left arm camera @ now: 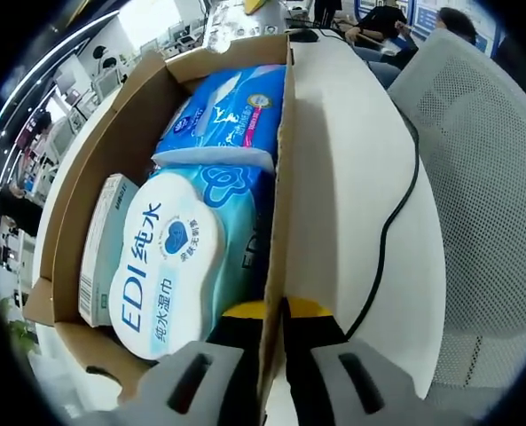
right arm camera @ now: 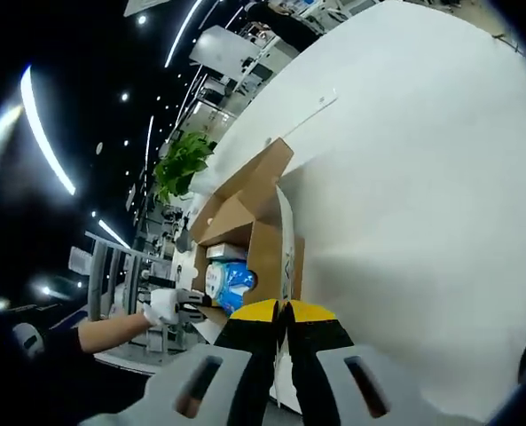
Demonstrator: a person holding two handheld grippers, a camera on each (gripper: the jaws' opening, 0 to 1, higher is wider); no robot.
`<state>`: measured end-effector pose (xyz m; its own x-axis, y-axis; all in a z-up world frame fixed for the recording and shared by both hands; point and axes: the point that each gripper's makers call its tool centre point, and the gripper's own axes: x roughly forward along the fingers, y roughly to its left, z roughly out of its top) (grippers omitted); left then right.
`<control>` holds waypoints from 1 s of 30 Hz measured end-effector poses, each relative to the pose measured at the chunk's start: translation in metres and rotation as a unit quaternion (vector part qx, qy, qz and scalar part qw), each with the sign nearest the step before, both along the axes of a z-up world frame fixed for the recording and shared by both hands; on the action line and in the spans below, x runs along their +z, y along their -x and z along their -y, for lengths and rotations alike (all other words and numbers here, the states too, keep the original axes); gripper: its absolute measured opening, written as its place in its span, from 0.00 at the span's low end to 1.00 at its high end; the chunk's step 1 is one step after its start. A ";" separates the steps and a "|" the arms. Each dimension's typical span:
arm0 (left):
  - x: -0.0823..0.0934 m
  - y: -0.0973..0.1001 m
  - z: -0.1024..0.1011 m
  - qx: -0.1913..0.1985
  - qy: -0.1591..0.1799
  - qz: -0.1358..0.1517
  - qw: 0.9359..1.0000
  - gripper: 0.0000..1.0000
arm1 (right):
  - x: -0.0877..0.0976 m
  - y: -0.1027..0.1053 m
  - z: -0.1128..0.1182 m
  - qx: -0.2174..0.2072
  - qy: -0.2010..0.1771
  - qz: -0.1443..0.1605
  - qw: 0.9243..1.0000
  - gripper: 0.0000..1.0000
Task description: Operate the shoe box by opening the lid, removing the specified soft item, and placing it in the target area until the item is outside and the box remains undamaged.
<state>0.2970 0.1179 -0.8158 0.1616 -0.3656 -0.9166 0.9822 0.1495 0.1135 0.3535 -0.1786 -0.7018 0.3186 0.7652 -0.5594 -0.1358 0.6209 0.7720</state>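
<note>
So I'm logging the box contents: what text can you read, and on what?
"EDI 纯水湿巾": wet-wipe pack lid.
"EDI", partly hidden: side of that pack.
Blue pack: print too blurred to read.
Small white carton: print too small to read.

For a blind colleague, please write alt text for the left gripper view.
The left gripper is shut on the side wall of an open cardboard box on a white table. Inside lie a wet wipes pack, a blue soft pack and a small carton.
</note>
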 end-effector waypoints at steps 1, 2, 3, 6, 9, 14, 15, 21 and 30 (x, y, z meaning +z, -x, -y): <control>0.000 0.000 -0.002 0.002 -0.002 -0.003 1.000 0.03 | -0.001 0.000 -0.001 0.000 0.001 -0.002 1.000 0.00; 0.000 0.001 -0.004 0.004 -0.002 -0.005 1.000 0.03 | -0.001 -0.001 -0.003 0.000 0.001 -0.003 1.000 0.00; 0.000 0.001 -0.007 0.003 -0.002 -0.004 1.000 0.03 | -0.001 -0.001 -0.004 0.002 0.000 -0.003 1.000 0.00; 0.000 0.002 -0.013 0.008 -0.005 -0.007 1.000 0.03 | 0.001 0.004 -0.014 0.007 -0.006 -0.004 1.000 0.00; 0.000 0.003 -0.018 0.022 -0.008 -0.010 1.000 0.04 | -0.002 0.008 -0.018 0.011 -0.001 -0.009 1.000 0.00; 0.000 0.003 -0.020 0.039 -0.006 -0.007 0.999 0.03 | 0.000 0.007 -0.025 0.011 -0.002 -0.010 1.000 0.00; 0.000 0.002 -0.021 0.039 -0.006 -0.007 0.999 0.03 | 0.000 0.007 -0.026 0.011 -0.003 -0.009 1.000 0.00; 0.000 0.001 -0.021 0.050 -0.006 -0.013 0.999 0.03 | -0.013 0.002 -0.027 0.009 0.019 -0.012 1.000 0.00; 0.000 0.002 -0.021 0.035 -0.002 -0.008 0.999 0.03 | -0.029 -0.005 -0.014 0.002 0.070 -0.004 0.998 0.01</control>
<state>0.2951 0.1392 -0.8160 0.1716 -0.3512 -0.9204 0.9713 0.2168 0.0984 0.3584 -0.1647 -0.7313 0.3119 0.6808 -0.6628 -0.1325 0.7219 0.6791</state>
